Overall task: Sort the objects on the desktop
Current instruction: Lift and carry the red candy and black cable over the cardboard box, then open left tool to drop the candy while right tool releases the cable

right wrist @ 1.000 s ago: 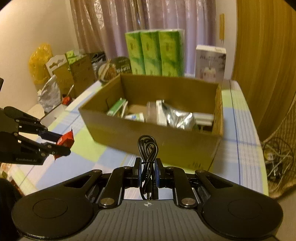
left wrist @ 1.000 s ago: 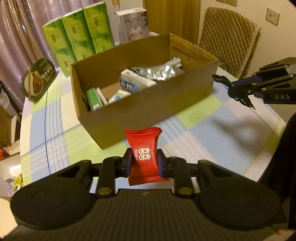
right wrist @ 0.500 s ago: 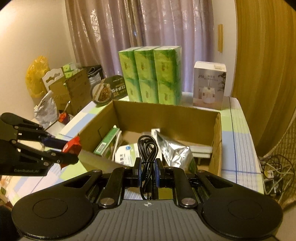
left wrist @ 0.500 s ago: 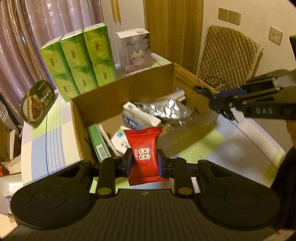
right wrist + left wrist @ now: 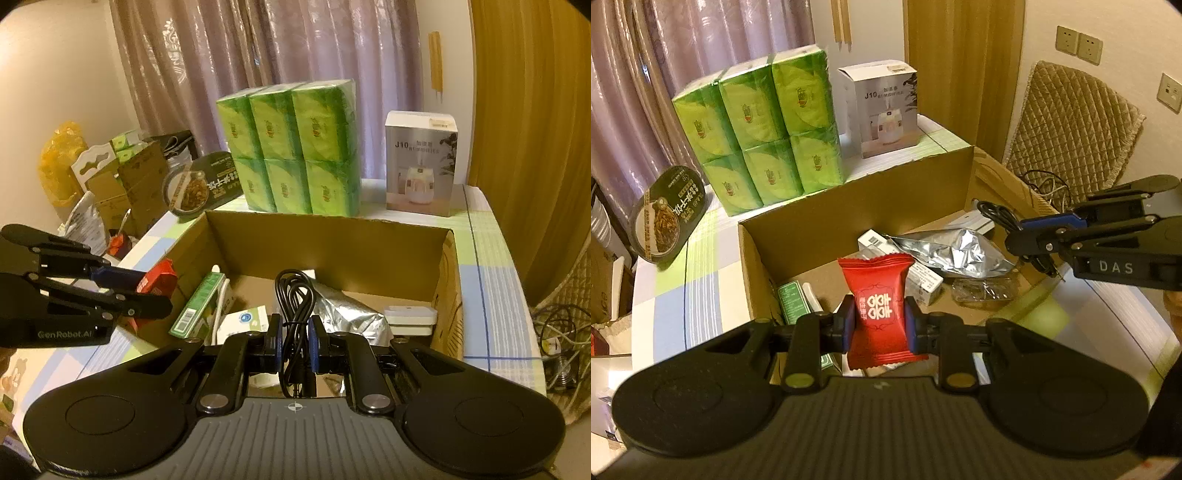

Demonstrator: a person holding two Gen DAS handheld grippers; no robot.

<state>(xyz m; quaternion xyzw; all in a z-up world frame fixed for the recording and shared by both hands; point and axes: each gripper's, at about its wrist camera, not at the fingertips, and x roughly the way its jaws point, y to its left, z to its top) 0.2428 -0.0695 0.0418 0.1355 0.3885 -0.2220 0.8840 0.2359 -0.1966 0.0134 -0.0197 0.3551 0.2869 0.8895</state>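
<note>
Hovering over the open brown cardboard box (image 5: 849, 206), the left claw (image 5: 880, 325) pinches a red foil candy packet (image 5: 877, 306) upright, while the right claw (image 5: 294, 341) clamps a coiled black cable (image 5: 293, 295); both items hang directly above the box's cluttered interior.

Both grippers matte black, blue finger pads, round metal pivot screws, ribbed grey base. Left gripper (image 5: 880, 324) side reads "GenRobot.AI"; right gripper (image 5: 295, 341) reads "DAS".
</note>
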